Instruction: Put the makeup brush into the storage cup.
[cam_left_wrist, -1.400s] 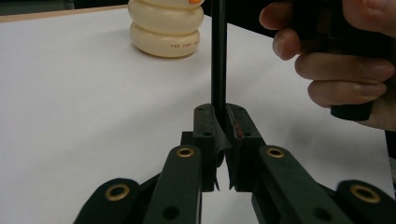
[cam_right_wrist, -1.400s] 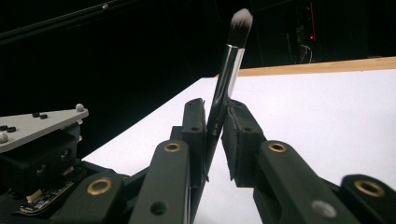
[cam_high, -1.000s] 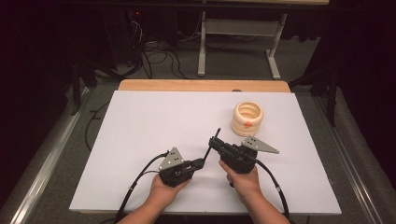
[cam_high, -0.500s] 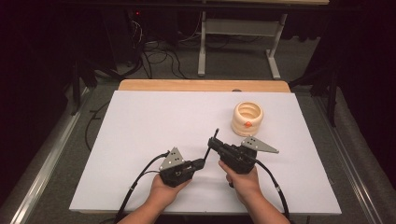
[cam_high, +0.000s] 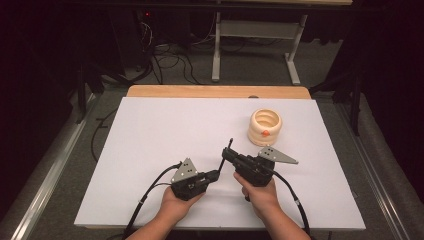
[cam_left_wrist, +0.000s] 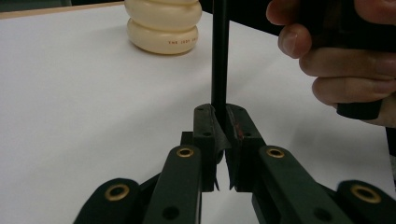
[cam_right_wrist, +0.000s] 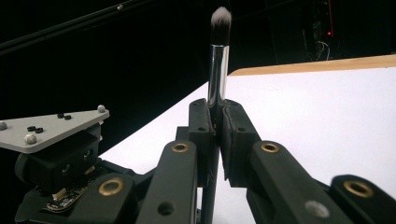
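A slim make-up brush (cam_high: 229, 145) stands tilted above the near middle of the white table, held from both ends. My left gripper (cam_high: 217, 174) is shut on its black handle (cam_left_wrist: 219, 56), which rises straight up between the pads. My right gripper (cam_high: 225, 153) is shut on the brush just below the silver ferrule (cam_right_wrist: 218, 65), and the pale bristle tip points up past the pads. In the left gripper view, the hand (cam_left_wrist: 327, 56) that carries the right gripper is close on the right. The left gripper's body with its grey plate (cam_right_wrist: 51, 123) lies at the left of the right gripper view.
A cream ribbed ring-shaped pot (cam_high: 265, 127) with a small orange mark stands on the white table top (cam_high: 165, 125), behind and to the right of the grippers; it is also far left in the left gripper view (cam_left_wrist: 163, 25). A wooden strip (cam_high: 215, 91) runs along the far edge. Cables trail off the near edge.
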